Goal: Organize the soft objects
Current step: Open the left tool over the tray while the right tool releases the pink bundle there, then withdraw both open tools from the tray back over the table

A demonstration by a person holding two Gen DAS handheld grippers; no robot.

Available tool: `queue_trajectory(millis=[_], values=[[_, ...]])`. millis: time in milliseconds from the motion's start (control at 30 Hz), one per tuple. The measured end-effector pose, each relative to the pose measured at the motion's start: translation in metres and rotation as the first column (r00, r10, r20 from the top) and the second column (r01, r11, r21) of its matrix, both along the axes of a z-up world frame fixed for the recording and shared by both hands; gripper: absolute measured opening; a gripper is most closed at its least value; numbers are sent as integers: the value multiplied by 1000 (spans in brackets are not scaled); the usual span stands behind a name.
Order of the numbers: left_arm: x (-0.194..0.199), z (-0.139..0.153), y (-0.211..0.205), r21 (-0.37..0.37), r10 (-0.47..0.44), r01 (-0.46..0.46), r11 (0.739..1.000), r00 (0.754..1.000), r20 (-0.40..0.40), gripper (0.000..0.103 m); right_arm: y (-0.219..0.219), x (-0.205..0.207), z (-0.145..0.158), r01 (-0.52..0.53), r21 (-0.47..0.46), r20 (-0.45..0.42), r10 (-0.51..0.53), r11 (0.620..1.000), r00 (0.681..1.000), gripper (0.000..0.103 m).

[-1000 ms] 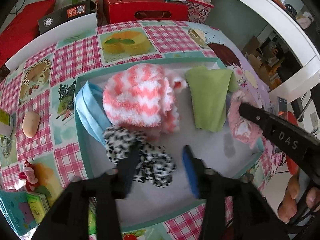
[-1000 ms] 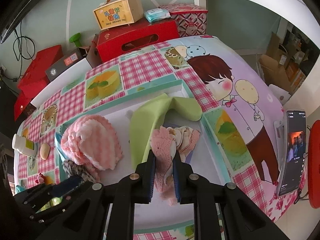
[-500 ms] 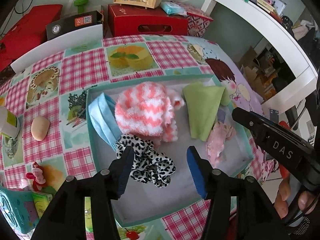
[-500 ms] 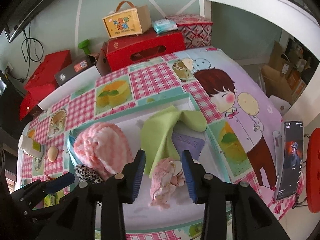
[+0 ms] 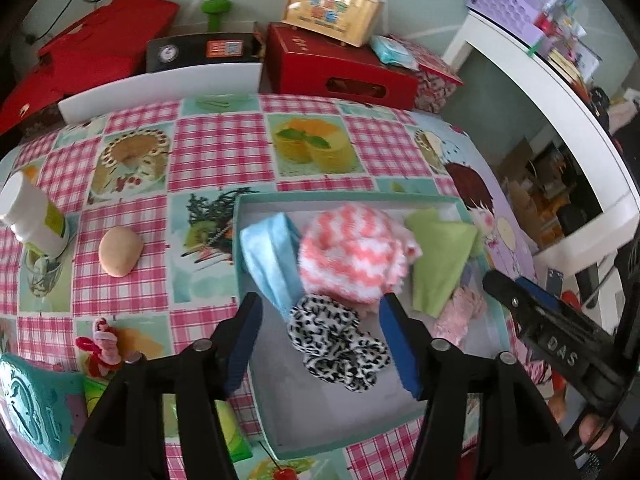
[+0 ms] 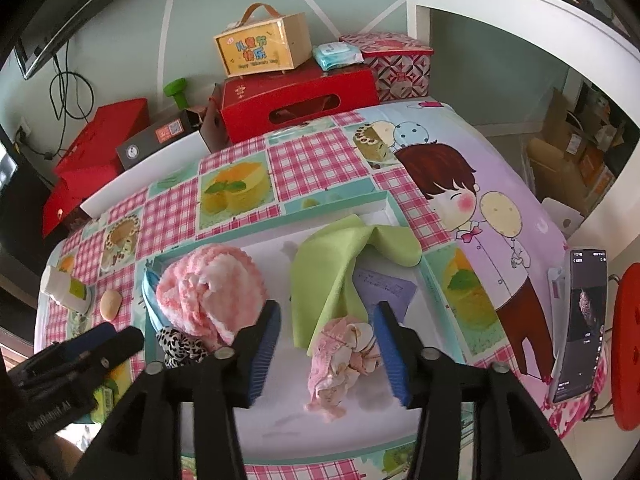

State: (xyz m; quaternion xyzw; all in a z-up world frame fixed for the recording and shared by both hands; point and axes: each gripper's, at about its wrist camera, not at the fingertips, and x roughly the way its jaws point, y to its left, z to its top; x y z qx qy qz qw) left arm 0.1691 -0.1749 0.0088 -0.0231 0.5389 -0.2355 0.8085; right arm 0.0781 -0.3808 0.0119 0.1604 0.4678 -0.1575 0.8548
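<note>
Currently all five soft items sit inside the shallow teal-rimmed tray (image 5: 237,240): pink-and-white fuzzy hat (image 5: 352,256) in the middle, blue headband (image 5: 268,258) against its left side, leopard-print scrunchie (image 5: 338,344) in front of them, green cloth (image 5: 440,264) draped to the right with one corner folded over the tray's far-right edge, pink lace piece (image 6: 340,360) crumpled at front right.

Left gripper (image 5: 320,340) hangs above the scrunchie, jaws opening – blue pads clear of the fabric on both sides, nothing clamped. Right gripper (image 6: 326,352) hangs over the pink lace piece, jaws also opening; the lace lies loose on the tray floor between the pads, near the right pad, not pinched.

Surface: table under a vinyl cloth (image 5: 216,152) with pink gingham squares, cake prints and a cartoon child at the right end. Left of the tray – a beige egg-shaped lump (image 5: 120,252), a white bottle (image 5: 34,216) standing in a glass, a small red-and-pink toy (image 5: 100,346), a teal pouch at the near-left corner.

Room: pale green wall; behind the table a red carton (image 6: 300,104) with a yellow handled gift box (image 6: 264,48) on top, wet wipes pack, patterned tin, more red boxes and a black box to the left. White shelf unit on the right. A phone (image 6: 580,320) stands propped at the table's right edge, screen lit.
</note>
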Motion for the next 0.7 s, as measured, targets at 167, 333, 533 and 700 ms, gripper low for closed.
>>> queue_trajectory(millis=[167,333,533,700], values=[[7,-4,13,-10,50,-50,999,999,-15,78,5,3,-1,-18,0,7,18,1000,1000,77],[11,-9,19,-6,68,-68,998,997,-38,81,11,6,-2,-33,-4,8,33,999,999,89],[12,-10,20,-4,65,-65,998,997,-37,83,14,7,-1,-51,-6,37,51,999,998,103],[14,-8,25,-13,79,-80,997,997,-23,83,19,8,1,-63,-14,48,63,998,997,103]])
